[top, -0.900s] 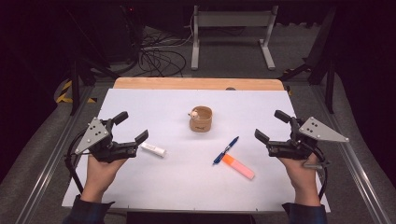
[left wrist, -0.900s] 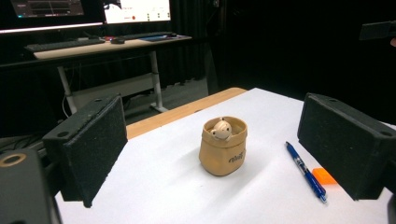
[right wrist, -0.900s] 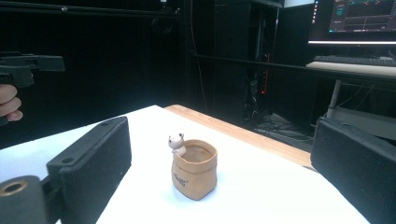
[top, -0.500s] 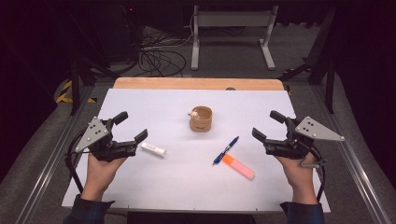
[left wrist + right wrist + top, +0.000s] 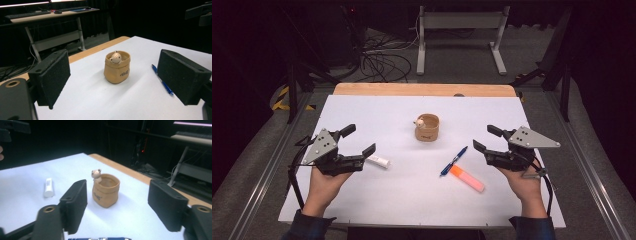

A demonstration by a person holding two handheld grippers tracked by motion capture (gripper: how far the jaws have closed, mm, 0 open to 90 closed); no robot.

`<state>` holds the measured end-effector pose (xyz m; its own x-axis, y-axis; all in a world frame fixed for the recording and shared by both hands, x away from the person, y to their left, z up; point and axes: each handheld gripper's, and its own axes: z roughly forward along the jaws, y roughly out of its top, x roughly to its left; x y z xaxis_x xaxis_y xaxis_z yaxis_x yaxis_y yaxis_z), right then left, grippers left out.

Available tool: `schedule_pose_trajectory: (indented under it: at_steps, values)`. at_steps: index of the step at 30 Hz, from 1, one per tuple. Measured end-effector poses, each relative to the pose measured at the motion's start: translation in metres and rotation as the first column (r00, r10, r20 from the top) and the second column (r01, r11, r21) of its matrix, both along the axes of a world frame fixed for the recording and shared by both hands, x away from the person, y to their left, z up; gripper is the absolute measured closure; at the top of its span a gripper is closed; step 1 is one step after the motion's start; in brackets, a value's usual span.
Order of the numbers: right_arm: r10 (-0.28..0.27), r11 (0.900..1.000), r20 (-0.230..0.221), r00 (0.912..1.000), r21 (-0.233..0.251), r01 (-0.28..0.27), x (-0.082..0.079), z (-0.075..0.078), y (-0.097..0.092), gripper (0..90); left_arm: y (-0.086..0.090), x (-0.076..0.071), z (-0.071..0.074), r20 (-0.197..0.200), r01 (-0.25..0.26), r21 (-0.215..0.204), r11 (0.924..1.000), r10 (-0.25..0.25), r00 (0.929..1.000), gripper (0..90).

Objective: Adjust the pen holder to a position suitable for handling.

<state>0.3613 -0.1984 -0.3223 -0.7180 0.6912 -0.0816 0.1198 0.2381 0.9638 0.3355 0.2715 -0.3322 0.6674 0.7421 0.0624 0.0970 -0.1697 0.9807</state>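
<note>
Pouch (image 5: 427,128), small tan fabric one w/ a little animal figure at its rim, stands upright mid-desk (image 5: 362,107), open mouth up, prob. so things can drop in. Blue pen (image 5: 454,161) and orange marker (image 5: 467,178) lie flat near its right-front; white tube (image 5: 377,161) to its left-front, just beside left tongs (image 5: 359,141). Both tongs point inward at the pouch; left ones gape wide, empty. Right tongs (image 5: 484,139) also apart, nothing between, closest to pen. Likely poised to start picking items.
</note>
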Motion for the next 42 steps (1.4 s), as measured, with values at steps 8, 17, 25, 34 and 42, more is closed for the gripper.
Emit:
schedule_pose_trajectory:
  at_steps: [8,17,25,34,42]
  values:
    - [-0.013,0.9947,-0.096,0.9953,-0.103,0.003,0.005,-0.009,0.006,40.0,-0.002,-0.002,0.000,0.014,-0.019,0.017,0.9997,0.019,0.9997,12.5]
    - [-0.020,0.9838,-0.153,0.9881,-0.179,-0.008,0.006,-0.024,0.018,43.7,-0.003,-0.002,-0.001,0.014,-0.010,0.006,0.9999,0.010,0.9998,12.4]
    - [-0.025,0.9705,-0.206,0.9782,-0.240,-0.026,0.009,-0.038,0.027,44.8,-0.002,-0.004,0.000,0.021,-0.009,0.001,1.0000,0.009,0.9997,12.3]
    - [-0.024,0.9618,-0.247,0.9688,-0.270,-0.045,0.008,-0.046,0.030,46.0,-0.004,-0.005,0.000,0.041,-0.009,0.041,0.9991,0.007,0.9991,12.3]
    - [-0.028,0.9553,-0.288,0.9572,-0.290,-0.059,0.006,-0.053,0.031,47.5,-0.004,-0.005,-0.001,0.033,-0.011,0.035,0.9993,0.010,0.9994,12.3]
